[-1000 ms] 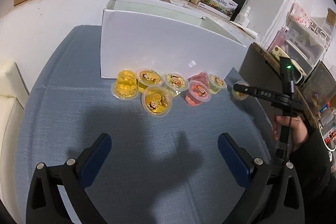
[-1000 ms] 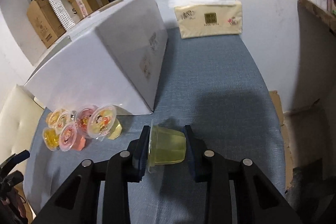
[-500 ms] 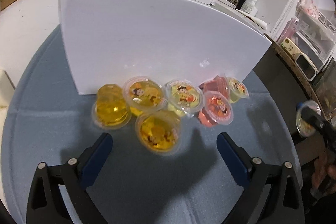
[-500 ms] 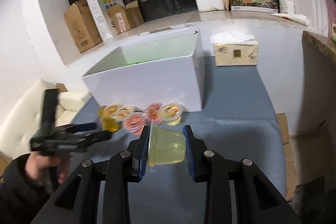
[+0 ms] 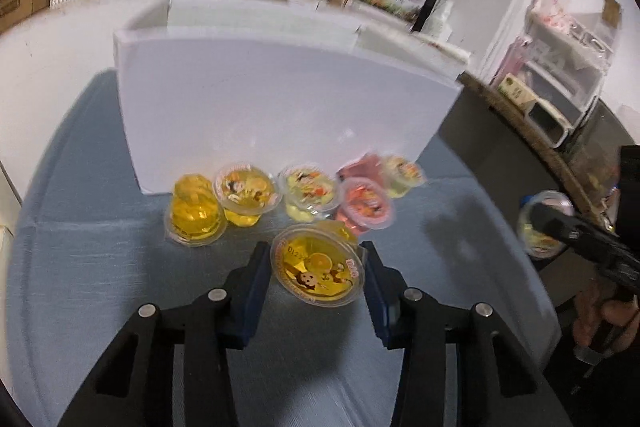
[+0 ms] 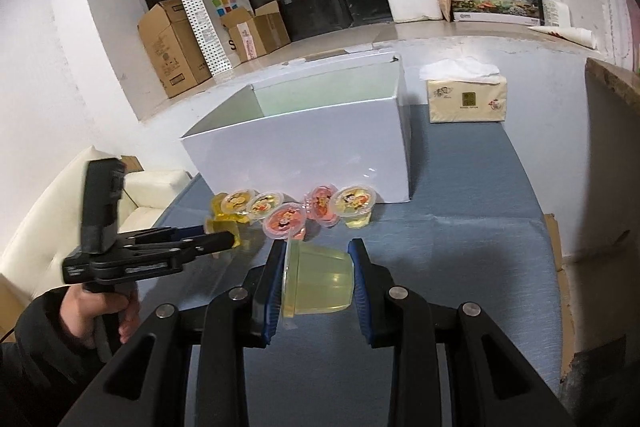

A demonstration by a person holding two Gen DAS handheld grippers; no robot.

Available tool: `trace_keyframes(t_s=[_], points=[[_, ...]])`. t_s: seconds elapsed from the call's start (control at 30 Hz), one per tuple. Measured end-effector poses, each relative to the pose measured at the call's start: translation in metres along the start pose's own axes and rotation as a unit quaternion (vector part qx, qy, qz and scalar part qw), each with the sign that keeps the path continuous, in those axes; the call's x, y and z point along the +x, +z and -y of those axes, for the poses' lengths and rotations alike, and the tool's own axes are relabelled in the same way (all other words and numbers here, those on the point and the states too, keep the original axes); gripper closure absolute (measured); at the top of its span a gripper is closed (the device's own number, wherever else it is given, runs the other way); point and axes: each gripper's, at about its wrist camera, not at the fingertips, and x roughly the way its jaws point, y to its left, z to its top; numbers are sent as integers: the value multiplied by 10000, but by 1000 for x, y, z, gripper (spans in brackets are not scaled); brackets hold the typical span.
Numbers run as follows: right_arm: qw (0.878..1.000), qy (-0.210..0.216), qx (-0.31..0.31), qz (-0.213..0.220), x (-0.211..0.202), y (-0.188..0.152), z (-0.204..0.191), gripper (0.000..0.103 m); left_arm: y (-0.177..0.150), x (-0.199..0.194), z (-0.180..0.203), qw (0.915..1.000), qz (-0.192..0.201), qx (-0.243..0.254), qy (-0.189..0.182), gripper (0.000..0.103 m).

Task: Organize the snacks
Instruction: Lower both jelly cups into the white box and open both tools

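Observation:
A yellow jelly cup (image 5: 318,267), lid tilted toward the camera, sits between the blue pads of my left gripper (image 5: 316,261). Its jaws are closing and the pads touch the cup's rim on both sides. Several more jelly cups (image 5: 304,191), yellow, pale green and pink, line the foot of the open white box (image 5: 280,107). My right gripper (image 6: 316,269) is shut on a pale green jelly cup (image 6: 320,287) lying on its side, held above the cloth in front of the white box (image 6: 304,155). The left gripper (image 6: 224,241) shows at the left of the right wrist view.
A blue cloth (image 6: 460,235) covers the table. A tissue pack (image 6: 466,99) stands right of the box. A cream sofa (image 6: 36,243) lies off the table's left edge. Cardboard boxes (image 6: 172,43) and a paper bag stand on the ledge behind. A dark cabinet (image 5: 500,147) borders the right side.
My left gripper came in on the cups and narrowed its jaws from wide apart onto the nearest yellow cup. The right gripper rose with the green cup, then held still.

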Motion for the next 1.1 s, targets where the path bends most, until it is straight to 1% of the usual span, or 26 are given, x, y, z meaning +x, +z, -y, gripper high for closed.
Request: trace_keyframes(t_s=[0.13,0.23,0.3,0.4,0.47,0.53,0.67,0.8,0.83,0.87,0.9,0.93,0.97,1.0,1.03,1.1], points=[[9999,41,-110,38,3,7,-8,69,14,-32,6,9992,370,122,-21,54],[9996,140,-206,120,6,23,-15,69,39,-50,8,9973,667,291,63,54],[9988,230,-337,277,7,42,-23,69,59,-55,7,9959,814,378,114,54],[9970,213,-584,467,14,71,-33,69,98,-59,0,9933,1059,452,54,54],[9957,151,-748,530,23,95,-38,69,120,-53,-3,9923,1123,512,128,54],[9952,97,-800,553,35,115,-38,69,140,-43,-11,9928,1082,493,119,54],[9964,-42,-758,376,68,149,-30,69,167,-12,-28,9949,872,444,242,54],[9973,-239,-670,175,96,161,-19,69,166,8,-41,9959,654,443,447,54],[9972,-329,-661,104,103,161,-16,69,164,11,-43,9960,590,433,504,48],[9973,-366,-636,49,106,161,-15,64,162,13,-45,9955,587,416,617,28],[9974,-423,-580,-43,112,160,-12,36,160,13,-46,9951,612,408,662,15],[9973,-485,-543,-76,113,160,-11,19,157,10,-48,9943,724,407,666,2],[9972,-557,-491,-30,112,159,-9,1,156,8,-48,9938,794,424,648,1],[9973,-556,-430,205,105,156,-6,0,155,7,-48,9938,772,429,674,1],[9970,-575,-415,300,101,157,-6,0,155,7,-49,9938,731,431,716,1],[9960,-718,-392,346,95,156,-4,0,154,4,-47,9937,720,461,724,0]])
